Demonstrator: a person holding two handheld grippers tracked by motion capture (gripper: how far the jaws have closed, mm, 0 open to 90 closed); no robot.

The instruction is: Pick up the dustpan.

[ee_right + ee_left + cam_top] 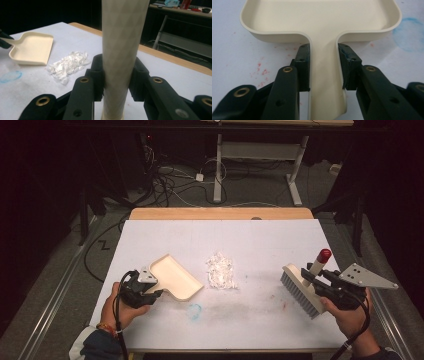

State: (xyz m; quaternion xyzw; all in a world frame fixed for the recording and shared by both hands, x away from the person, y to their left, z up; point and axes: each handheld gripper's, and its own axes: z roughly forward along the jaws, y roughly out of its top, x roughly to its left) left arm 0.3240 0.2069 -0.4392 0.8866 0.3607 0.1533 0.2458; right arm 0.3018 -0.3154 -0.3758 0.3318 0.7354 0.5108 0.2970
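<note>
A cream dustpan [176, 276] lies on the white table sheet at the left, its mouth turned away from me. My left gripper [145, 292] is shut on the dustpan's handle [323, 75], one jaw pad on each side. A pile of white paper scraps [221, 270] sits mid-table, also in the right gripper view [67, 64]. At the right, a brush [300, 287] with grey bristles and a red-tipped cream handle [122, 50] is held by my right gripper [312, 277], shut on that handle.
The white sheet [260, 240] covers a wooden table whose far edge [220, 213] shows. A blue smudge [194, 310] marks the sheet near the dustpan, with faint red specks about. Cables and desk legs [218, 170] lie on the floor beyond.
</note>
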